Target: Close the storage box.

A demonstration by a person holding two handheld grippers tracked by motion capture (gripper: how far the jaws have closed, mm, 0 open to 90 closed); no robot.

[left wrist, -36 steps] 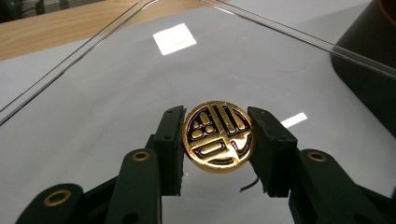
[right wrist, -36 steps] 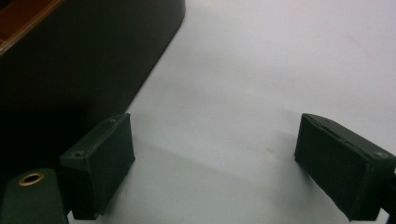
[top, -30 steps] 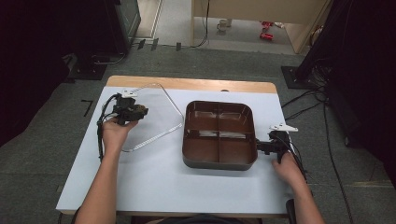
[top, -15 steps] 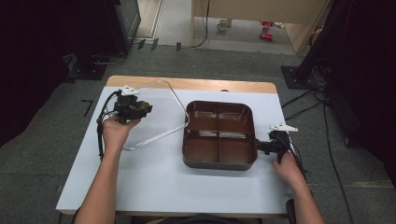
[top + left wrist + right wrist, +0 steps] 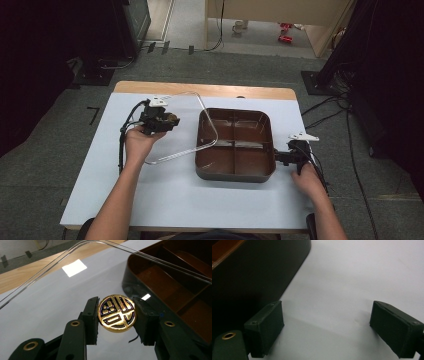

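The clear lid (image 5: 187, 127) has moved right and now partly overlaps the brown tray (image 5: 235, 172), carried by the left gripper (image 5: 117, 315) clamped on its gold knob (image 5: 117, 313), while the right gripper (image 5: 327, 327) rests wide apart beside the tray.

Your high view looks forward and down on the table (image 5: 150, 200); gripper views sit close, sharing the brown tray (image 5: 235, 172)

Lid (image 5: 187, 127): clear glossy plastic, smooth, with a polished gold-and-black emblem knob (image 5: 117, 313) of metallic look. Tray (image 5: 235, 145): brown plastic, smooth and glossy — dark outer wall. Table (image 5: 200, 200): matt white top, bare wood strip at the far edge — gripper pads (image 5: 270, 327) matt black
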